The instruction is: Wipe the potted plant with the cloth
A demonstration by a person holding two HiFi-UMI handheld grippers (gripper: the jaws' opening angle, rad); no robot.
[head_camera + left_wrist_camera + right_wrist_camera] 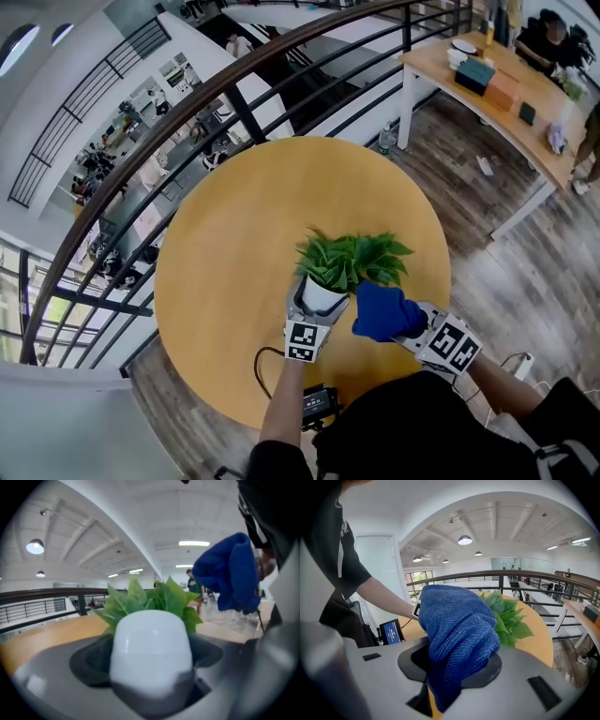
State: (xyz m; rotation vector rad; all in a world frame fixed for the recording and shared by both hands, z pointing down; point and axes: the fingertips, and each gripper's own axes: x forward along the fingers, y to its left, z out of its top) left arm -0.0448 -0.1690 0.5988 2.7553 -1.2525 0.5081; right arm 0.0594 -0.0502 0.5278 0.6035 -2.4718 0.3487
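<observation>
A small plant with green leaves (352, 258) grows in a white pot (321, 295) near the front of the round wooden table (225, 253). My left gripper (312, 314) is shut on the white pot (150, 651), which fills the space between its jaws, leaves (145, 597) rising behind. My right gripper (412, 330) is shut on a bunched blue cloth (384, 311). The cloth (457, 630) sits just right of the plant, touching or nearly touching its leaves (508, 618). In the left gripper view the cloth (229, 573) hangs at upper right.
A curved black railing (169, 141) runs behind the table, with a drop to a lower floor beyond it. A long wooden desk (506, 94) with boxes stands at the back right. A small screen device (317, 403) and a cable lie at the table's near edge.
</observation>
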